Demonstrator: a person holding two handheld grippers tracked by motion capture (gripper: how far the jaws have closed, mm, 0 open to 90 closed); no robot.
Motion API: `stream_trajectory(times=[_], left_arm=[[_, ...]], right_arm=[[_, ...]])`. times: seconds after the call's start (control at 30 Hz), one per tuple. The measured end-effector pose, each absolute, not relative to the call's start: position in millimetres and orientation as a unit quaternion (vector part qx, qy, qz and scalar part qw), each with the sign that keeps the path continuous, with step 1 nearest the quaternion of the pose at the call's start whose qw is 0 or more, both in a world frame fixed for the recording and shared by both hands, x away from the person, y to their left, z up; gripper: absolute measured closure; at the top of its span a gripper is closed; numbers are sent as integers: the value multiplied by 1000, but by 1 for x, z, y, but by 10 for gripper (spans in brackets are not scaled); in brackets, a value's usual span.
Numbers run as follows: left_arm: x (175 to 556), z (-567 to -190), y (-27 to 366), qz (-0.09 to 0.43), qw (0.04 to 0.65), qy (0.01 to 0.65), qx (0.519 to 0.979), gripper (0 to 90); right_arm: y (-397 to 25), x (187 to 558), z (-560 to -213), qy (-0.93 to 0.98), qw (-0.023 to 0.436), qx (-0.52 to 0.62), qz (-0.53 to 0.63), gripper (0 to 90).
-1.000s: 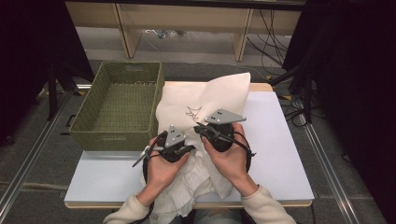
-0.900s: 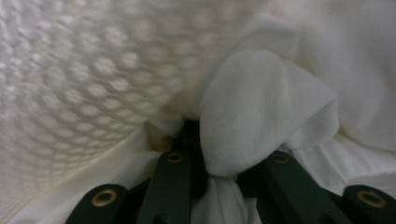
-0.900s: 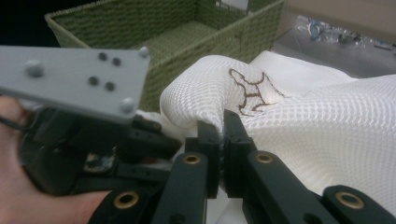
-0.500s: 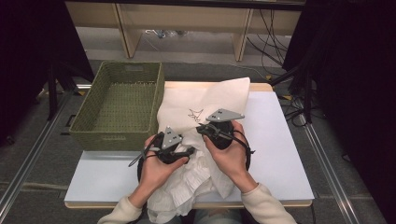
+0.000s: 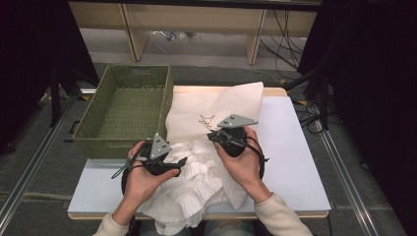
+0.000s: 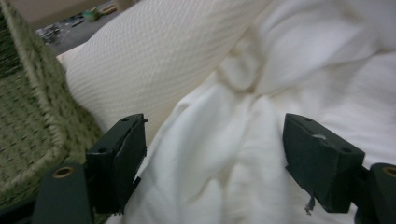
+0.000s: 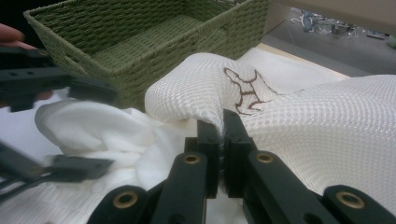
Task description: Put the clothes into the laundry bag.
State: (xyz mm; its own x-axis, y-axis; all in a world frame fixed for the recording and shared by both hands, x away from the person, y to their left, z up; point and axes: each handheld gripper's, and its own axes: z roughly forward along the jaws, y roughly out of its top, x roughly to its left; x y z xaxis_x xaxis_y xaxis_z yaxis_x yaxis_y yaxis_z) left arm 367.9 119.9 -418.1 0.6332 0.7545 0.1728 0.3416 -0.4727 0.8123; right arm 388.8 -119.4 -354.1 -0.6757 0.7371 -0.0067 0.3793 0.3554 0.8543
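Note:
A cream waffle-weave cloth [image 5: 216,105] with a small brown stitched mark lies across the white table [image 5: 290,162], over a crumpled white garment [image 5: 196,182]. My right gripper [image 7: 223,123] is shut on a raised fold of the waffle cloth [image 7: 303,126], just below the mark; in the high view this gripper [image 5: 212,135] sits at the cloth's middle. My left gripper [image 6: 219,140] stands open, its jaws wide apart over the white garment [image 6: 224,154]. From above, the left gripper [image 5: 181,162] points right at the garment's left edge.
A green woven basket [image 5: 93,123] with nothing in it stands at the table's left, close beside the left gripper; its wall [image 6: 28,116] fills the left of that view. Bare table lies right of the cloths. The garment hangs over the front edge.
My left gripper has slid left and toward the person, away from the right gripper. The right gripper has stayed in place, shut on the waffle cloth.

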Motion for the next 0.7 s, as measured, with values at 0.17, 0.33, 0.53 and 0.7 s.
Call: stream_trajectory(times=[0.17,0.33,0.53,0.7], left_arm=[[383,-446,118,210,391,352,824,345],[377,-443,114,166,411,361,821,710],[358,-420,102,132,470,346,801,804],[344,-402,88,129,502,322,792,805]], right_arm=[[-118,388,-355,799,190,357,445,884],[-117,390,-357,802,193,352,442,885],[-118,390,-357,797,196,362,442,885],[-117,389,-358,798,202,357,441,885]])
